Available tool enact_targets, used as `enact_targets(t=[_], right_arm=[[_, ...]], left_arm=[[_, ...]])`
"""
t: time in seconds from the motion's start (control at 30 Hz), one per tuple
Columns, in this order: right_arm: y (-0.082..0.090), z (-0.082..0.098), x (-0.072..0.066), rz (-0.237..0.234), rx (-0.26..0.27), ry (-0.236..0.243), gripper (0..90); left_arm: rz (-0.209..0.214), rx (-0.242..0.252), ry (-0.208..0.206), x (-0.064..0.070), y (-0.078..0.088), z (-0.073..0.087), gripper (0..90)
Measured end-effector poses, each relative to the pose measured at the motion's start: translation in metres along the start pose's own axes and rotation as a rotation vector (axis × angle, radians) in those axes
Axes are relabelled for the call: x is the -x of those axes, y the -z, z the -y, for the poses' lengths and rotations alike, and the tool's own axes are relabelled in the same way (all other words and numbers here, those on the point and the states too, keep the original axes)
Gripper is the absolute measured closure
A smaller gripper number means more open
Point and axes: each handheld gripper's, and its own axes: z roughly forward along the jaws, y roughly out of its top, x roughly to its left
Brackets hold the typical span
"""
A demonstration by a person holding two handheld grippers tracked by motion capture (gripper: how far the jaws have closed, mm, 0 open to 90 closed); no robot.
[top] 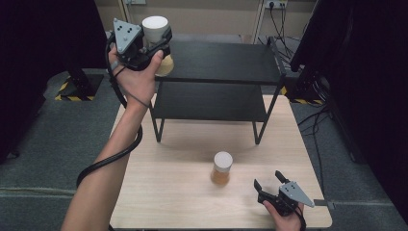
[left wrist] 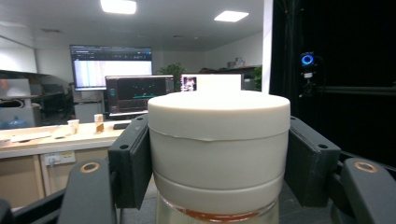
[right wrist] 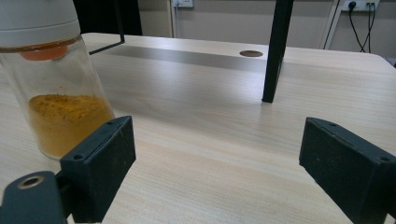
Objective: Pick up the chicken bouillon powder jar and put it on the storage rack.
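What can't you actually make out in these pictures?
- Held jar: its contents, cut off by the bottom edge of the left gripper view.
- Jar on the table: its lid top, cut off in the right gripper view.
- Monitors behind: text too small.
- Shelf: part of its left end, hidden by the left gripper.

Left hand-held gripper (top: 156, 41), far left: black body, grey three-cornered plate dotted with holes, thick black cable trailing along a bare forearm. Right hand-held gripper (top: 269, 182), near right: same plate, black jaws with brass-ringed screws.
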Motion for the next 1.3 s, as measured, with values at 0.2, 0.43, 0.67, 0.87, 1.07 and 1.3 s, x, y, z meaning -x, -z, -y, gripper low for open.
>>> enact_targets(t=[0.2, 0.43, 0.67, 0.87, 1.07, 1.3], right_arm=[[0.000, 0.000, 0.000, -0.001, -0.001, 0.001, 11.1], [0.000, 0.001, 0.000, 0.000, 0.003, 0.004, 11.2], [0.000, 0.001, -0.001, 0.001, 0.005, 0.006, 11.3], [0.000, 0.001, -0.001, 0.001, 0.004, 0.006, 11.3], [0.001, 0.001, -0.001, 0.002, 0.008, 0.008, 11.3], [0.000, 0.001, -0.001, 0.002, 0.005, 0.008, 11.3]], left_arm=[[-0.006, -0.006, -0.012, -0.001, -0.007, -0.001, 33.9], [-0.018, -0.017, -0.018, -0.004, -0.015, 0.003, 33.9], [-0.042, -0.040, -0.004, -0.007, -0.025, 0.011, 33.9], [-0.046, -0.050, -0.003, -0.008, -0.028, 0.015, 34.0], [-0.046, -0.045, -0.012, -0.008, -0.027, 0.017, 33.9], [-0.031, -0.051, 0.013, -0.013, -0.020, 0.016, 19.9]])
